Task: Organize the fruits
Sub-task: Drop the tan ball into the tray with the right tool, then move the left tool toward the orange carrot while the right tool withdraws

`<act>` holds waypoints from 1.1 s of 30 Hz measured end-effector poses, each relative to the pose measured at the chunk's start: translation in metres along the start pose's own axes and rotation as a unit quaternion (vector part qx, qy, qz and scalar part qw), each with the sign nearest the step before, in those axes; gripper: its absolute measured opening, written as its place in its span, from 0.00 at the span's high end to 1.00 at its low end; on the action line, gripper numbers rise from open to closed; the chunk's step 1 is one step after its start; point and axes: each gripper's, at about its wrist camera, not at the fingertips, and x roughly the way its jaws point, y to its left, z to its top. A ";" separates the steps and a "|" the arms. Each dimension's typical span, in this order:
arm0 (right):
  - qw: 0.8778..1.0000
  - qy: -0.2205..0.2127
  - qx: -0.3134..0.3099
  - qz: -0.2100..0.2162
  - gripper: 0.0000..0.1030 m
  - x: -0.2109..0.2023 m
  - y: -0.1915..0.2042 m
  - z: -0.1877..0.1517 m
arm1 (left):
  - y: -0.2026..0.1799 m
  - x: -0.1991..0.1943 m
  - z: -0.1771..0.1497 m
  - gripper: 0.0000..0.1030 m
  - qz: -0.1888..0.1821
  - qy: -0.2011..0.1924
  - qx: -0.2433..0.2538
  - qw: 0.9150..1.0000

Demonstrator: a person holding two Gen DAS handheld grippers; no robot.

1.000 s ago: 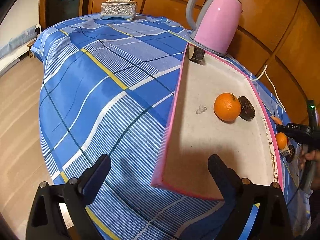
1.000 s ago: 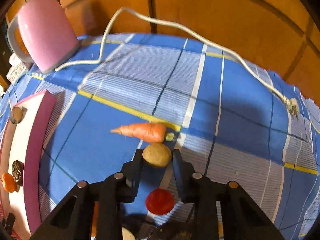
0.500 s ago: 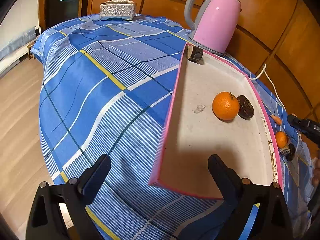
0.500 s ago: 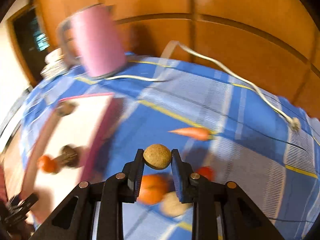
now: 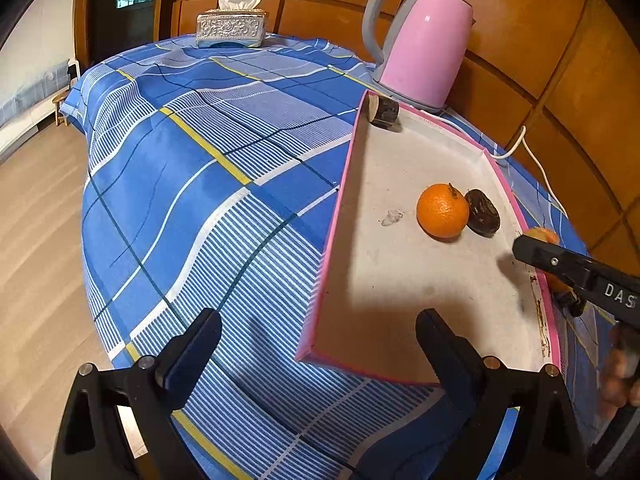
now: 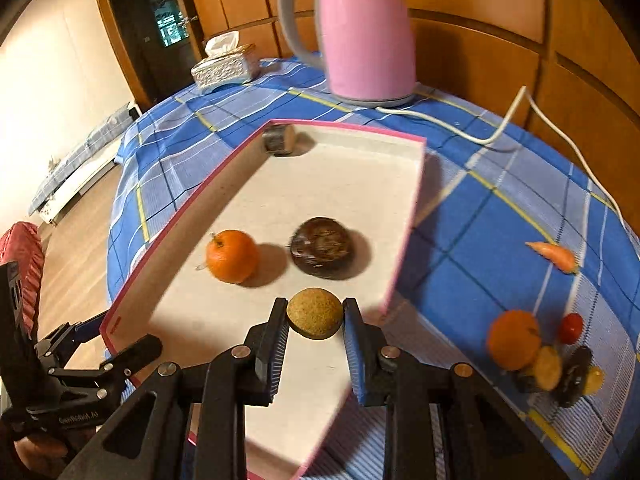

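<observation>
Tan round fruit (image 6: pixel 315 317) between right gripper (image 6: pixel 315 322) pads (over tray (image 6: pixel 352 184))

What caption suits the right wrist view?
Right gripper holds a tan round fruit over the pink-rimmed tray.

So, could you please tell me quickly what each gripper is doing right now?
Left gripper: open, holding nothing.
Right gripper: shut on the round tan-brown fruit.
</observation>
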 end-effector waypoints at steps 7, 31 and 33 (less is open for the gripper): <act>1.000 -0.009 0.016 -0.011 0.63 0.000 0.001 0.001 | 0.001 -0.001 0.000 0.04 0.001 0.000 -0.003 1.000; 0.923 -0.078 0.286 -0.245 0.63 -0.112 -0.159 -0.129 | -0.012 -0.026 0.014 0.04 -0.024 -0.047 0.031 0.998; 0.900 -0.076 0.321 -0.285 0.63 -0.121 -0.176 -0.144 | -0.016 -0.029 0.019 0.04 -0.029 -0.049 0.037 0.998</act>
